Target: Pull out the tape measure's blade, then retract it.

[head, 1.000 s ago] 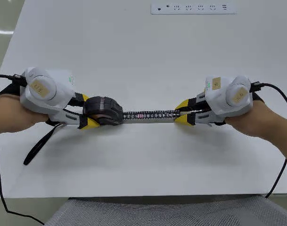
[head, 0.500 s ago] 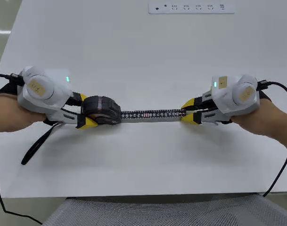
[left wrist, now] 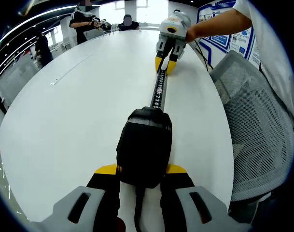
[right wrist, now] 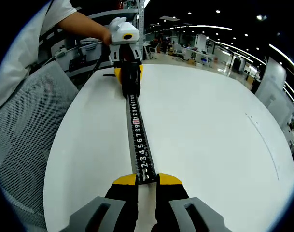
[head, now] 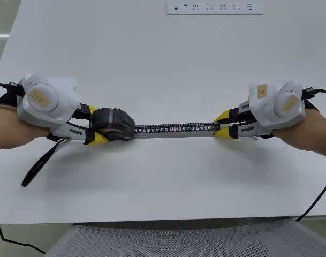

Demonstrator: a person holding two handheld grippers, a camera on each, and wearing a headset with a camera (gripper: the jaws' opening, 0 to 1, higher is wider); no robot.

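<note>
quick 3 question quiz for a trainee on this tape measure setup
1. True or false: the left gripper is shut on the tape measure case.
2. Where is the tip of the blade? A) lying free on the table B) between the jaws of the right gripper C) wound back inside the tape measure case
3. Fill in: at the table's far edge lies a white ____.
Key: 1 true; 2 B; 3 power strip.
</note>
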